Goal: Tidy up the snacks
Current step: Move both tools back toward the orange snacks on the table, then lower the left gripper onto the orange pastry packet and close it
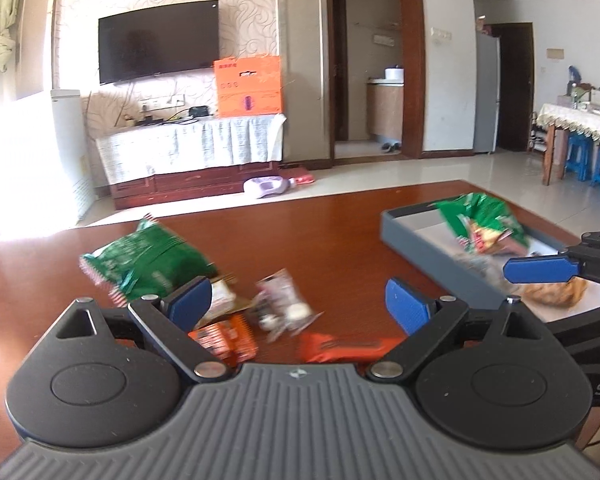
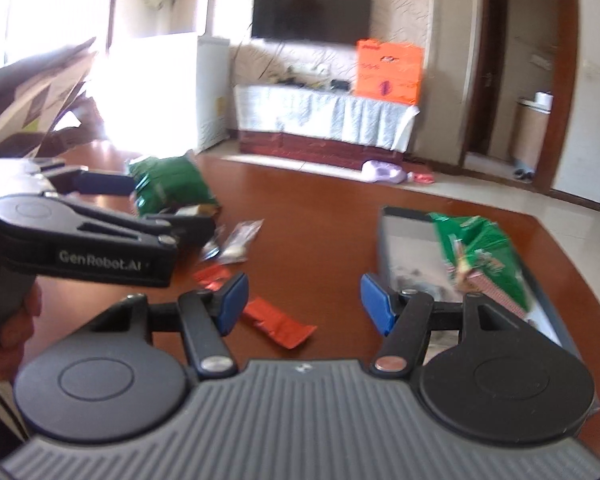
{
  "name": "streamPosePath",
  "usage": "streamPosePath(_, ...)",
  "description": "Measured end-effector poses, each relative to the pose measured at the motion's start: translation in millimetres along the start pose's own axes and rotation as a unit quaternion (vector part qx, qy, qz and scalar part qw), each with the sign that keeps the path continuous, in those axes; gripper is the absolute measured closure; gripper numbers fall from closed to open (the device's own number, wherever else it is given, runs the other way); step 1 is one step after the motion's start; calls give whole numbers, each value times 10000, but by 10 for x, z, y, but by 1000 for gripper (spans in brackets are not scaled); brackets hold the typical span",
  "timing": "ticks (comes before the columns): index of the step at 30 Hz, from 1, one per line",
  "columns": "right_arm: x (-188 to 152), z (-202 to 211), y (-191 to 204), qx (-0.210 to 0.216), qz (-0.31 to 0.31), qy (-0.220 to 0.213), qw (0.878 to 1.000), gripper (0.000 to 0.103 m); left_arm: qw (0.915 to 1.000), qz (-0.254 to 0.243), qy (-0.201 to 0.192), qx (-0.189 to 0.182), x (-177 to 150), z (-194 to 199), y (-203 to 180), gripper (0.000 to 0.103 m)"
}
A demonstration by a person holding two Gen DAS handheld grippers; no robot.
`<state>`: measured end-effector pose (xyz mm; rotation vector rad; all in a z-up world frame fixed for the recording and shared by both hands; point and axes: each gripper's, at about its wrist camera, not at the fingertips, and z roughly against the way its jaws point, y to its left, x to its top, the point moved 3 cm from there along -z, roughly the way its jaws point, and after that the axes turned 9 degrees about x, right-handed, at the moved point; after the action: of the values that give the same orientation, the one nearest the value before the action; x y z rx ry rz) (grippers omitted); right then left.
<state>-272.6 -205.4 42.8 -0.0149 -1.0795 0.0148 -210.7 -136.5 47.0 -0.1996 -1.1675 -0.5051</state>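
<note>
done: one crinkly green snack bag already sits in my shallow grey tray
left: big green foil bag, clear packet, red wrappers on the table
tongs: left gripper wide open and empty, right gripper half open, empty

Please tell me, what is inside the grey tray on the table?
Inside the grey tray lies a green snack bag toward its far end, and nearer, a brownish snack packet. Something small and dark lies between them, too blurred to identify. Whatever is under the green bag is covered.
</note>
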Motion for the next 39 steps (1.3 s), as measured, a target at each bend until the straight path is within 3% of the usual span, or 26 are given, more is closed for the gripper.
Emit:
streamPosePath(10,-86,-378,158,192,126,687,9974,39,9978,-292,523,278,-237,-335,239,7)
streamPosePath(16,-109,-423,138,173,297,823,9960,39,9959,-593,687,55,-245,-593,407,7)
streamPosePath(23,-93,-543,88,337,377,956,9941,39,9910,-577,1198,-172,-272,-881,464,7)
streamPosePath(30,-54,-749,150,398,689,1152,9902,38,9879,-588,1374,-414,-301,-958,456,8)
streamPosePath(34,-30,-794,146,371,757,1166,9896,28,9868,-463,1454,-547,-303,-989,453,10)
streamPosePath(39,-3,-829,96,571,461,1243,9895,26,9874,-415,1423,-561,-308,-987,445,18)
